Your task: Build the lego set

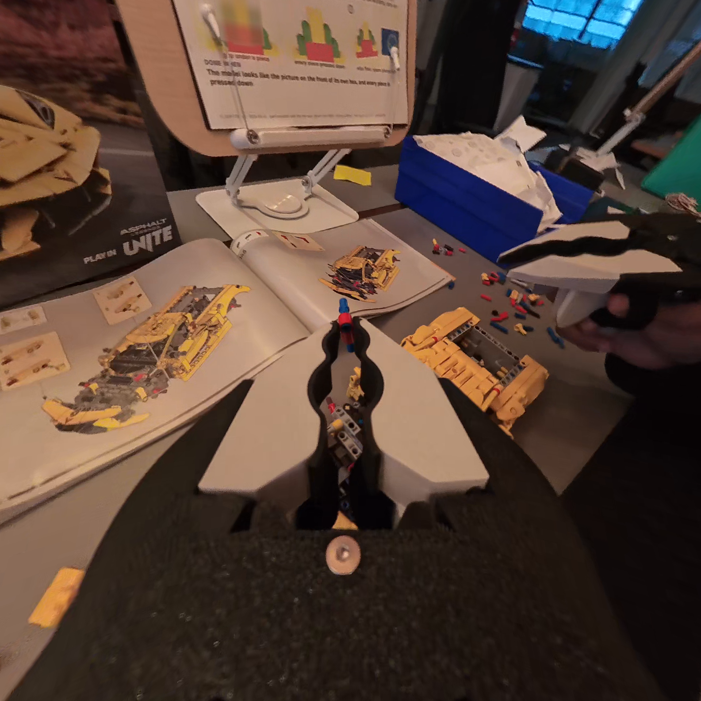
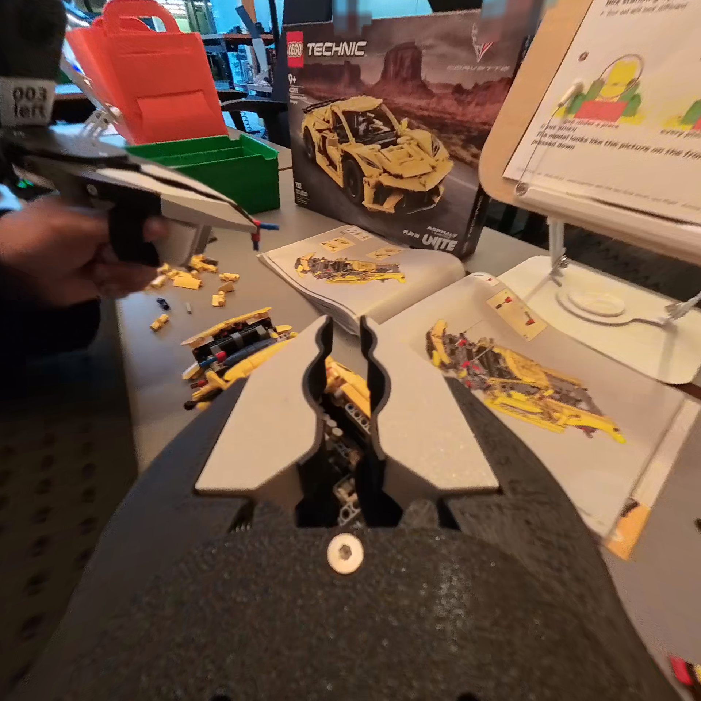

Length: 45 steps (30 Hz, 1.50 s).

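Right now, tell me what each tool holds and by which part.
The left tool pinches a small red-and-blue pin piece at its red middle, between the fingertips. The right tool holds nothing.

Pin piece [image 1: 344,325]: small red-and-blue connector, raised above the instruction booklet [image 1: 159,341].
Yellow car section [image 1: 476,362]: partly built, lay right of the booklet.
Loose pins [image 1: 510,299]: scattered beyond that section.

Each scene is viewed from a camera mounted behind a hand-held gripper, aimed forward and downward, close above the tabletop [image 1: 591,425]. The open instruction booklet [image 1: 159,341], the set's box [image 2: 383,125] and the paper stand [image 1: 280,205] are shared by both views.
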Each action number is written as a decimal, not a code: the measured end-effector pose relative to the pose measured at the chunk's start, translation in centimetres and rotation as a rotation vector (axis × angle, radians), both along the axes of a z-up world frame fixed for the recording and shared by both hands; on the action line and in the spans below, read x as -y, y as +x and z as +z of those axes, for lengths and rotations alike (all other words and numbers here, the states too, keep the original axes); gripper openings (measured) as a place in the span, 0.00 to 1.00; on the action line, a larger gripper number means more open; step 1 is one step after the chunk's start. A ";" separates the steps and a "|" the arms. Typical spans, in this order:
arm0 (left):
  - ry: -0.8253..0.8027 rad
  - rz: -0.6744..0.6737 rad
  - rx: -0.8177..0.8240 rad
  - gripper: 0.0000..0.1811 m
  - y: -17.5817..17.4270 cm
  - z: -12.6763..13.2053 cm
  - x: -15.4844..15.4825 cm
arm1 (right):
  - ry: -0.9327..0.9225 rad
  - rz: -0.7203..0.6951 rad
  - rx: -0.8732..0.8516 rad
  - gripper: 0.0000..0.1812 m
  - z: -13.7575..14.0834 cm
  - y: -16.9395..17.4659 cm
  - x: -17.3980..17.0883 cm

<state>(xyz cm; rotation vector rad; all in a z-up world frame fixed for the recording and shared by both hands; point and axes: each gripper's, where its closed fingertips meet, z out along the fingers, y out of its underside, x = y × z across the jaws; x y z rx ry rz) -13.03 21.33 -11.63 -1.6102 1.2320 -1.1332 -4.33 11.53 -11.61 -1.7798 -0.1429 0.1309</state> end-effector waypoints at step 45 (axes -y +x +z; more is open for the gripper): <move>0.919 0.012 -0.010 0.06 -1.7 0.2 4.8 | -0.336 0.664 -0.264 0.12 -0.1 -11.5 -5.7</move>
